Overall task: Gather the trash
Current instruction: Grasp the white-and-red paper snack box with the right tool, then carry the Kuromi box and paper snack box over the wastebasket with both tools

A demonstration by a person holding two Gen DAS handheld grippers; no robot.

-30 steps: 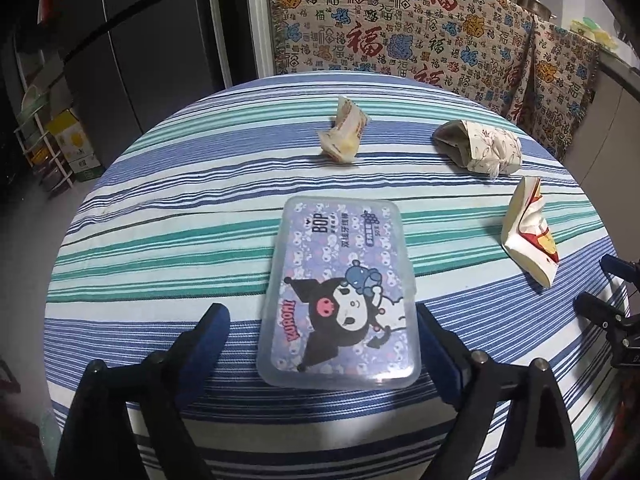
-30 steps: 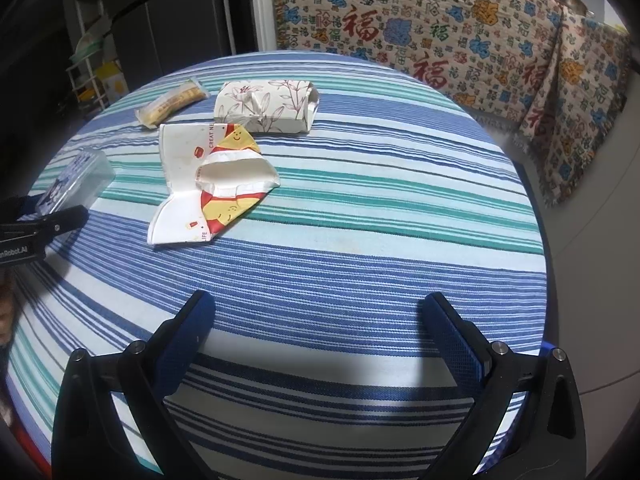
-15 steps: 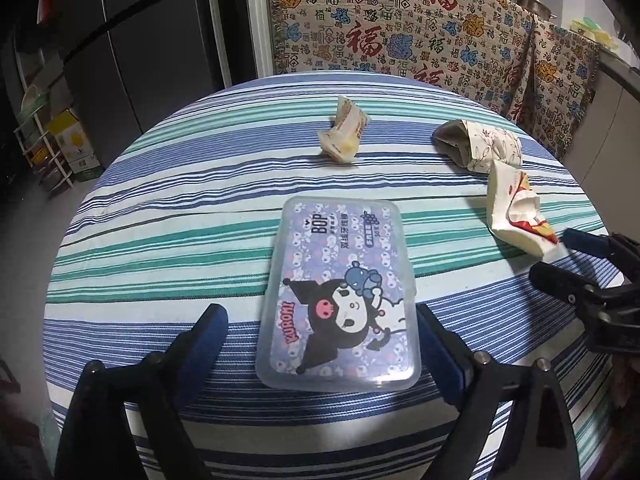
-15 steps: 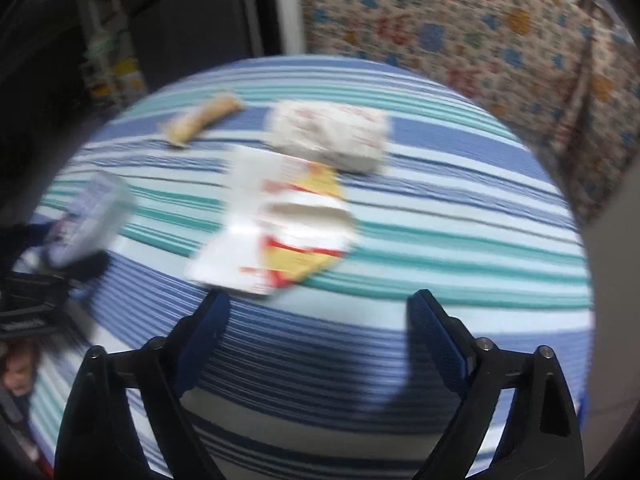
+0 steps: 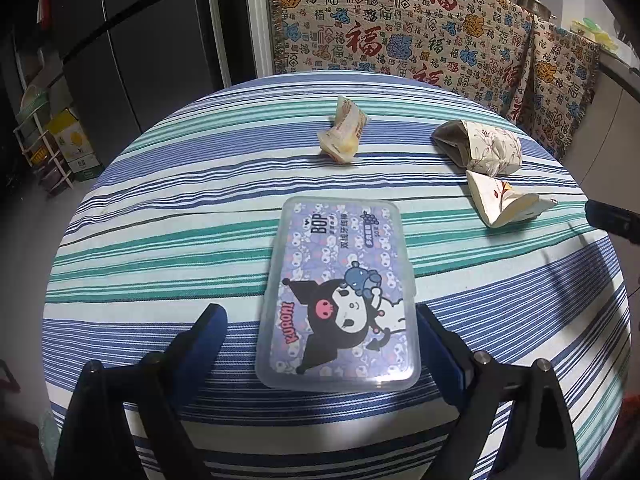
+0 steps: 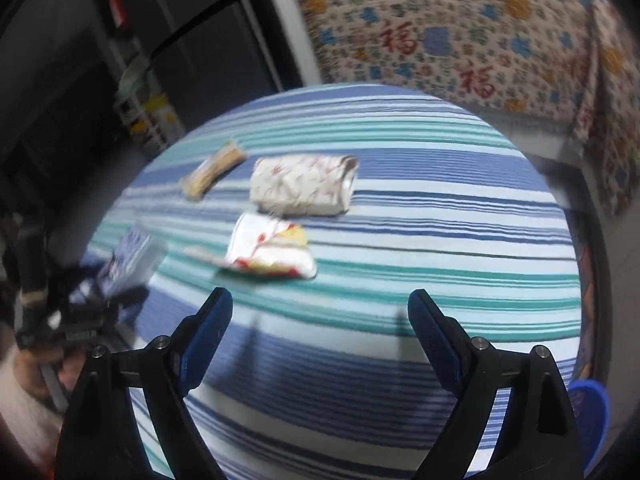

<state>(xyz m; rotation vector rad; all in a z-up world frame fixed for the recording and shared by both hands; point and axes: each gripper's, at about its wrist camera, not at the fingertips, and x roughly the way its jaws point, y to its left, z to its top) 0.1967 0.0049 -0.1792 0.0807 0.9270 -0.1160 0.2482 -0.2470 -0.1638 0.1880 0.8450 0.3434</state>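
My left jaws [image 5: 322,316] stand wide around the plastic case [image 5: 338,300] on the striped tabletop [image 5: 160,240], not pressing it. My right jaws [image 6: 320,312] are wide and empty; the crumpled red-yellow wrapper [image 6: 272,250] lies just ahead at eleven o'clock.

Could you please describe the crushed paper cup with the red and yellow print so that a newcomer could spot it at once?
On the striped round table, look right of the flat cartoon case. The cup lies flattened just in front of the floral pack. Only it is white with red and yellow print.
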